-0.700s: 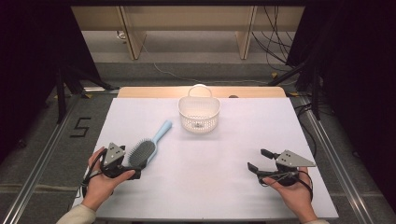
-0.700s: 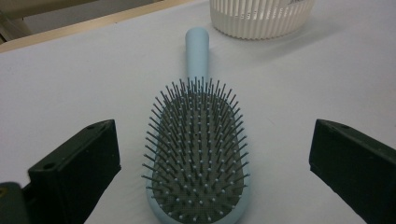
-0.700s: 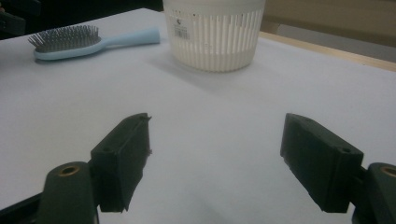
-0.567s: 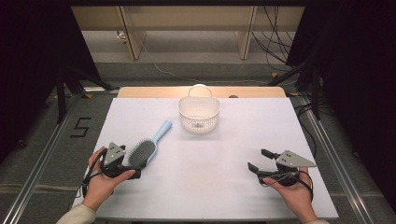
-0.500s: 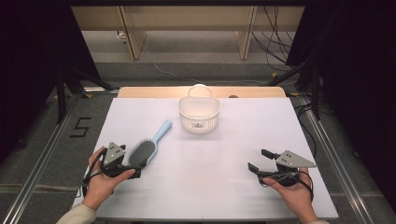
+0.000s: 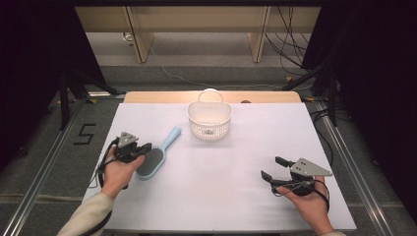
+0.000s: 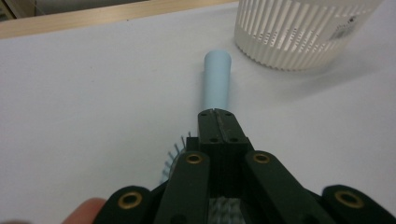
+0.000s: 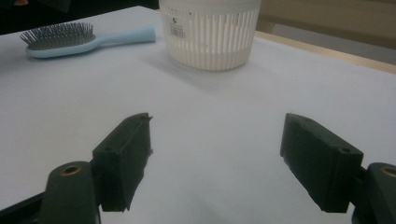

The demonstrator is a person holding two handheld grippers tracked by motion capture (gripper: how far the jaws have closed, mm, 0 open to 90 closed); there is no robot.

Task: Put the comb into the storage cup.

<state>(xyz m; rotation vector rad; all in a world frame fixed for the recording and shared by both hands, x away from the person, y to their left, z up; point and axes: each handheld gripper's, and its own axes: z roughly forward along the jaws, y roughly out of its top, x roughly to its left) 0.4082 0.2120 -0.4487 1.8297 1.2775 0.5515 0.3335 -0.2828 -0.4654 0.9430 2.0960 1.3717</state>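
Note:
A light blue hairbrush (image 6: 156, 156) with dark bristles lies on the white table, handle pointing toward the basket. My left gripper (image 6: 141, 149) is at the left of the brush head, just over the bristles. In the left gripper view its jaws (image 7: 217, 115) are pressed together with nothing between them, the handle (image 7: 217, 79) stretching ahead and bristles below. My right gripper (image 6: 272, 167) rests low near the front right, jaws wide apart (image 8: 217, 154) and nothing in them; the brush (image 8: 60, 39) lies far off to its left.
A white slatted plastic basket (image 6: 210, 129) stands at the back middle of the white table cover (image 6: 255, 137); it also shows in the gripper views (image 7: 299, 42) (image 8: 210, 42). A wooden edge (image 6: 162, 97) runs behind it. Dark stands and cables flank the table.
My left hand and gripper have moved a little away from the front edge, toward the brush head. The brush, basket and right gripper stay where they were.

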